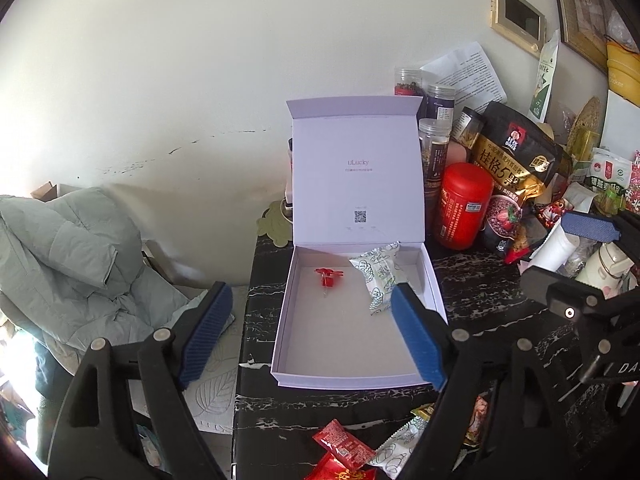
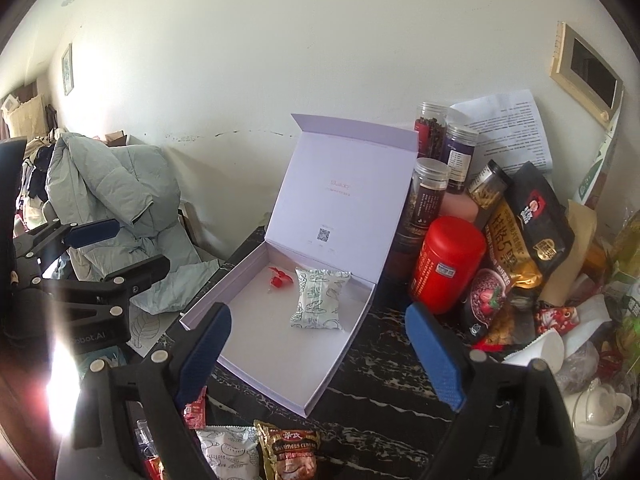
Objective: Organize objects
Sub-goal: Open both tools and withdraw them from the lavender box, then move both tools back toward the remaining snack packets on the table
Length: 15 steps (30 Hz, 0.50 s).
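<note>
Lavender gift box (image 1: pixel 352 376) sits open on your black marbled table (image 1: pixel 480 280), lid propped upright against the jars at its 12 o'clock. Inside it, a white-and-green snack packet (image 2: pixel 320 300) lies near the back wall, with a small red trinket (image 2: pixel 279 277) at the packet's 9 o'clock. Your left gripper (image 1: pixel 312 332) hangs over the box, fingers spread and empty; your right gripper (image 2: pixel 318 344) is likewise released, grasping nothing. More wrapped snacks (image 2: pixel 288 456) lie at the box's 6 o'clock, a red canister (image 2: pixel 448 264) at its 3 o'clock
</note>
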### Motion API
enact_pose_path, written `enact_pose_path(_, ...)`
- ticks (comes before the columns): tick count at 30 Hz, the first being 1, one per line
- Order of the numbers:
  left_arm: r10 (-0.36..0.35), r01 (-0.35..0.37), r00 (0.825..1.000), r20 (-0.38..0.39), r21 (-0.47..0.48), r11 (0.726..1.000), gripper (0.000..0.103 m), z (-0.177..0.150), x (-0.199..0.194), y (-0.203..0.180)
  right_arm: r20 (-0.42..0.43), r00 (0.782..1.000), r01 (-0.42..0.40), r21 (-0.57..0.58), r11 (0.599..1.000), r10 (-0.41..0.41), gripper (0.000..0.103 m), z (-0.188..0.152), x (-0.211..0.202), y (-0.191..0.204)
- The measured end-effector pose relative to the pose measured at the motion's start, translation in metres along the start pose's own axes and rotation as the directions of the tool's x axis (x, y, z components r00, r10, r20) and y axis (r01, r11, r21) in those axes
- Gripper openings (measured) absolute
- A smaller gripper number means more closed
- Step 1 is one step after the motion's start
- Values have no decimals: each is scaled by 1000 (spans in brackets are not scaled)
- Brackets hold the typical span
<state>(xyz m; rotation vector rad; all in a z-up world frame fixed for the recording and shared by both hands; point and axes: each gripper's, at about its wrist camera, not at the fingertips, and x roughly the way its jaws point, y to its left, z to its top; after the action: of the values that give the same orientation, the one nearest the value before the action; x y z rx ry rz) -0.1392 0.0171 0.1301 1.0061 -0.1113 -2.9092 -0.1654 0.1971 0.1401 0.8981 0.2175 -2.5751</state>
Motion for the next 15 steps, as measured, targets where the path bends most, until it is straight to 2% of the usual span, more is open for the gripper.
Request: enact_pose_path(15,-26,26,999,38,8,1000,86,-37,-46,-16,3,1000,12,14,1000,-12,90,-50,-41,5)
